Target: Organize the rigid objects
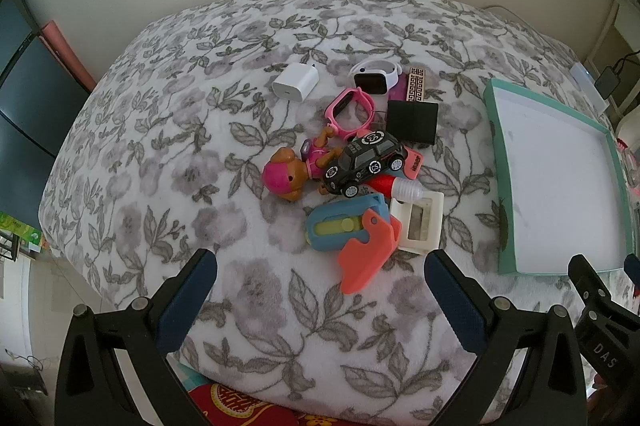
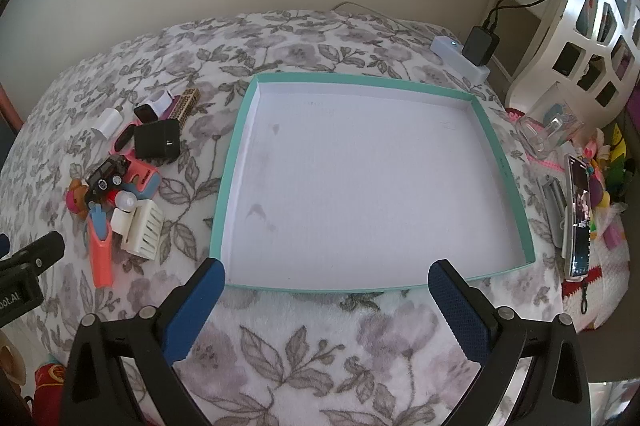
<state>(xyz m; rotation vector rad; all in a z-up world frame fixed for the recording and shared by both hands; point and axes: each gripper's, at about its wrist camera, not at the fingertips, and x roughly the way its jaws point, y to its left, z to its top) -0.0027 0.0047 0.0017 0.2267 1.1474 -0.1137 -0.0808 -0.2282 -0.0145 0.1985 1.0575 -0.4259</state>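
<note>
Here, left gripper was held wide, nothing gripped – above the floral blanket | right gripper likewise spread, nothing gripped | toy pile was heaped left of teal tray – tray bare inside

A home bedroom: floral blanket, white shelf, charging phone.
</note>
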